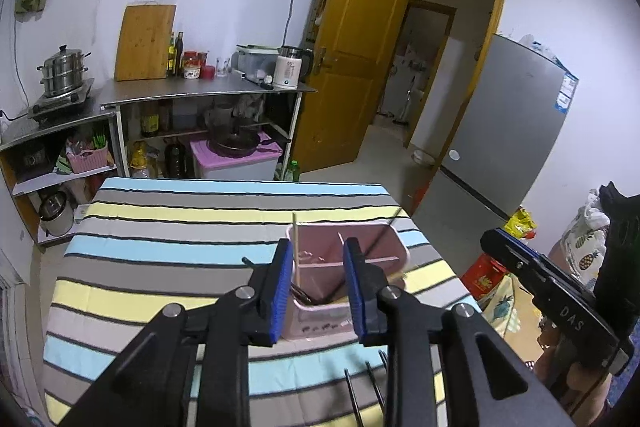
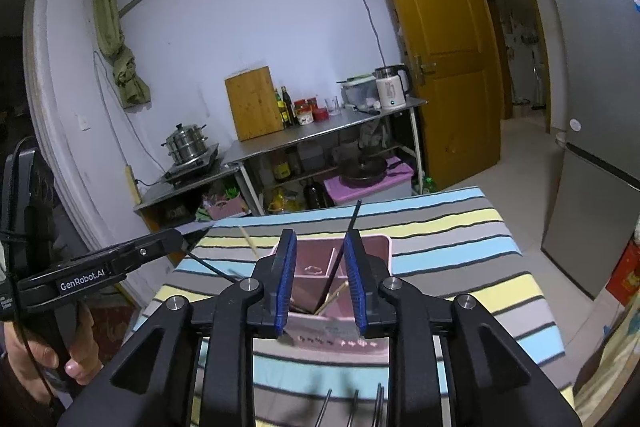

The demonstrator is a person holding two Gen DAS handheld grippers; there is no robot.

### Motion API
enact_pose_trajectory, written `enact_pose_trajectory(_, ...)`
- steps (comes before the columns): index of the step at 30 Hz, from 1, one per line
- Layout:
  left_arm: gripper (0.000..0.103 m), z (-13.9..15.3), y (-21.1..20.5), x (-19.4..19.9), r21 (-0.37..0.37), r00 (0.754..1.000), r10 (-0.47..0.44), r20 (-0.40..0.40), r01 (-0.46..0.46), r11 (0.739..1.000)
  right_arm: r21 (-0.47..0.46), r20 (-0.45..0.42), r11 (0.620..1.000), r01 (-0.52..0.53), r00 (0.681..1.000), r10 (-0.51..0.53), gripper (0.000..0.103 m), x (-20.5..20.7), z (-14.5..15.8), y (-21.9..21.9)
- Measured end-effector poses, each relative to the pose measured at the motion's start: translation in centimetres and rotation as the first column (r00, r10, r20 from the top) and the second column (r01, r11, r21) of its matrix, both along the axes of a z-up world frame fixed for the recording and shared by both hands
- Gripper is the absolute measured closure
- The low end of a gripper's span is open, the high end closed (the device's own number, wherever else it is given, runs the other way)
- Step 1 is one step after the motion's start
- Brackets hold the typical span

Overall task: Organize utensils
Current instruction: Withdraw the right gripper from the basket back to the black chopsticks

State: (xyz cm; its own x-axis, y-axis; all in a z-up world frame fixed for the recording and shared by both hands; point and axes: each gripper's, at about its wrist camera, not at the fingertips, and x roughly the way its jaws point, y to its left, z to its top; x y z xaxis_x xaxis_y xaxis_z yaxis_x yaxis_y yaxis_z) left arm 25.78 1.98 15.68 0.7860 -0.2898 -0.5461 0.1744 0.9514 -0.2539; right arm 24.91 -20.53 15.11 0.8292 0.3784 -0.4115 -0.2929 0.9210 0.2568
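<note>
Fingers of both grippers stand parted, gripping nothing; only the right view shows a hand [image 2: 60, 359].

**Two wrist views over one table**

Each fisheye camera sits behind its own blue-padded fingers, looking forward and slightly down, close above the striped tablecloth [image 1: 168, 227]. Both share the pink utensil holder [image 1: 352, 255], kitchen shelves [image 2: 320, 131] and yellow door [image 2: 448, 67].

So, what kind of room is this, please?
Most likely a small home kitchen. A steel pot stands on a cooker, a wooden cutting board leans against the wall on a metal counter, and a grey fridge stands by the door.
</note>
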Motion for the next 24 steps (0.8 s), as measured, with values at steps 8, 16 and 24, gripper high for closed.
enact_pose_trajectory(8,0.069,-0.2,-0.7,-5.3,-0.013,1.000,-0.008,0.028,0.008,1.000,-0.026,0.033,1.000,0.017,0.999,-0.016,0.078,-5.2,-0.1,-1.0)
enact_pose_trajectory(16,0.069,-2.3,-1.8,-9.6,0.002,0.999,-0.023,0.024,0.023,1.000,-0.057,0.023,0.998,0.013,1.000,-0.011,0.078,-10.0,-1.9,-1.9)
enact_pose_trajectory(24,0.069,-5.1,-3.4,-12.2,0.002,0.998,-0.054,-0.014,0.054,0.999,-0.077,-0.020,0.997,0.012,1.000,-0.014,0.078,-12.5,-4.4,-3.1)
